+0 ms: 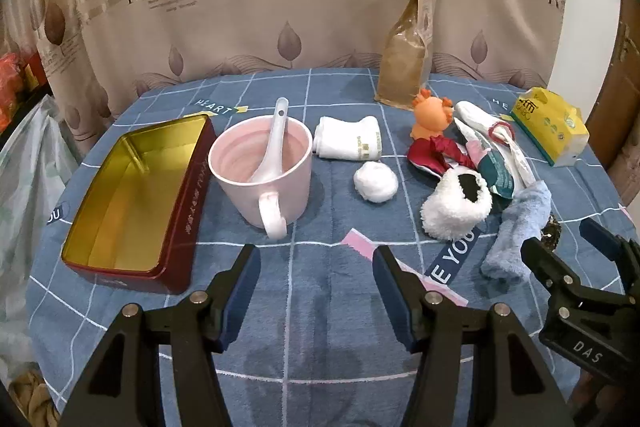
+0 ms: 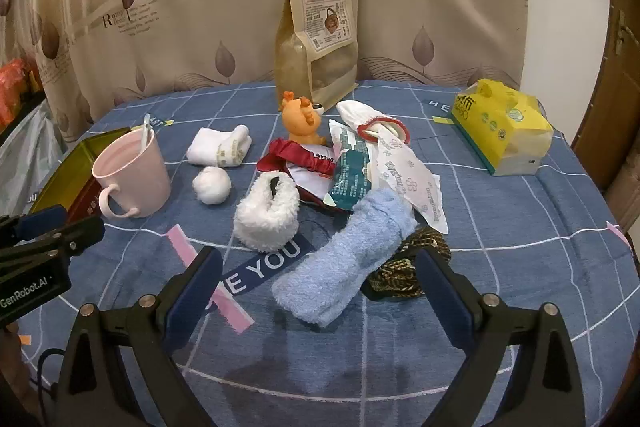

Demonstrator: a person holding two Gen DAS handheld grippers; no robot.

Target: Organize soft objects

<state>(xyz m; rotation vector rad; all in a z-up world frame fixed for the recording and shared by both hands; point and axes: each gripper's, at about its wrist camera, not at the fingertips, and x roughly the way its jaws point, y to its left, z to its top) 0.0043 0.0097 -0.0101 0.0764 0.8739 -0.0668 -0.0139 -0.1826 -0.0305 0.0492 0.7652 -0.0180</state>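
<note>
Lying near the bench's front right edge, the blue towel (image 2: 344,259) appears soft, light and floppy; pinch its bunched middle. Right gripper (image 2: 318,283) and left gripper (image 1: 316,291) fingers spread, empty.

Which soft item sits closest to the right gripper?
The light blue fluffy sock, lying just ahead of the open right gripper; the white ones sit farther back.

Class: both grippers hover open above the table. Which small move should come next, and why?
Probably lower the right gripper onto the light blue sock: it lies loose between the open fingers, the nearest soft thing, and the red tin stands empty.
</note>
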